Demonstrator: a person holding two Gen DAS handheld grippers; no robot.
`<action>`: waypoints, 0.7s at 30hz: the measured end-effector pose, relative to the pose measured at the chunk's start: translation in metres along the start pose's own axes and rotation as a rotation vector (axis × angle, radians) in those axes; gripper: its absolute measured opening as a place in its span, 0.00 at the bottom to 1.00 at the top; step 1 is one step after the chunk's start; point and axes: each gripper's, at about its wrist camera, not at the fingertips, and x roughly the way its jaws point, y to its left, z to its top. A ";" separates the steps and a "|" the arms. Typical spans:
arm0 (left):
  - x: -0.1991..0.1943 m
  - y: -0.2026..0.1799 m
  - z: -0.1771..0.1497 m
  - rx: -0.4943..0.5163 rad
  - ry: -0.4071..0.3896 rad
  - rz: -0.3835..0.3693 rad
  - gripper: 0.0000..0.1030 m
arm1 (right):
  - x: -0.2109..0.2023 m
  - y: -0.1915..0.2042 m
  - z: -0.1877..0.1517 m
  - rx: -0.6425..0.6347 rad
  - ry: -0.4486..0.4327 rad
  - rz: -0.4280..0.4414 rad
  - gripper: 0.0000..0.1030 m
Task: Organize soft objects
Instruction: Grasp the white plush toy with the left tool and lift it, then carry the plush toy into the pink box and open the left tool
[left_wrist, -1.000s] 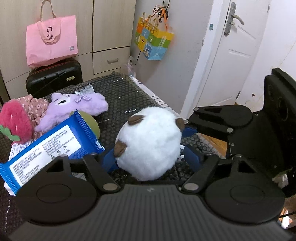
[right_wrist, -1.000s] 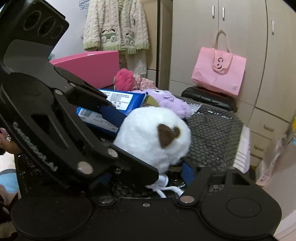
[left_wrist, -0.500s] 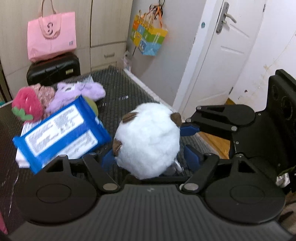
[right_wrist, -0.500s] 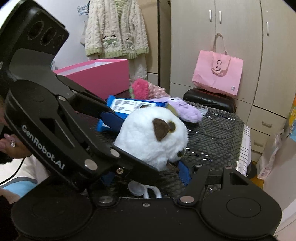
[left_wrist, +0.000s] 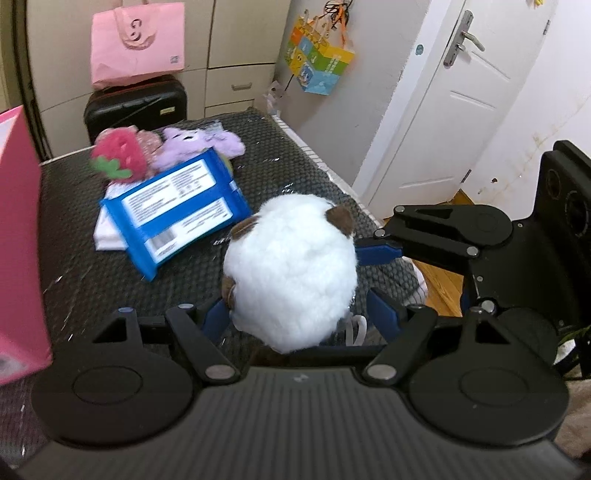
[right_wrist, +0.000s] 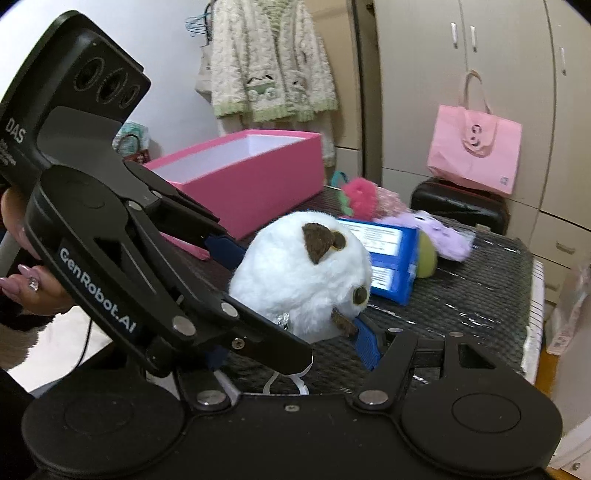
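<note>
Here, in the left wrist view, the left gripper (left_wrist: 295, 317) pinches the white plush (left_wrist: 291, 273) between its blue fingers above the tabletop's (left_wrist: 81, 269) near right edge; the right gripper (left_wrist: 376, 251) presses its side. In the right wrist view, "GenRobot.AI" marks the left gripper (right_wrist: 229, 251); the right gripper (right_wrist: 295, 350) clamps the plush (right_wrist: 303, 273), bare tabletop (right_wrist: 461, 295) rightward.

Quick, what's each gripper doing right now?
Left gripper: shut on the round white fluffy plush toy.
Right gripper: shut on the same toy.

Dark mesh table (left_wrist: 288, 147), blue packet (left_wrist: 177, 210), plush toys, pink box (right_wrist: 243, 173)
</note>
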 end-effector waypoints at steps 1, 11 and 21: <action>-0.006 0.001 -0.002 -0.007 0.003 0.002 0.75 | 0.000 0.005 0.002 -0.003 0.004 0.011 0.69; -0.073 0.027 -0.026 -0.082 -0.054 0.085 0.75 | 0.014 0.051 0.035 -0.012 -0.006 0.144 0.70; -0.133 0.067 -0.030 -0.149 -0.232 0.211 0.75 | 0.045 0.093 0.091 -0.078 -0.101 0.178 0.70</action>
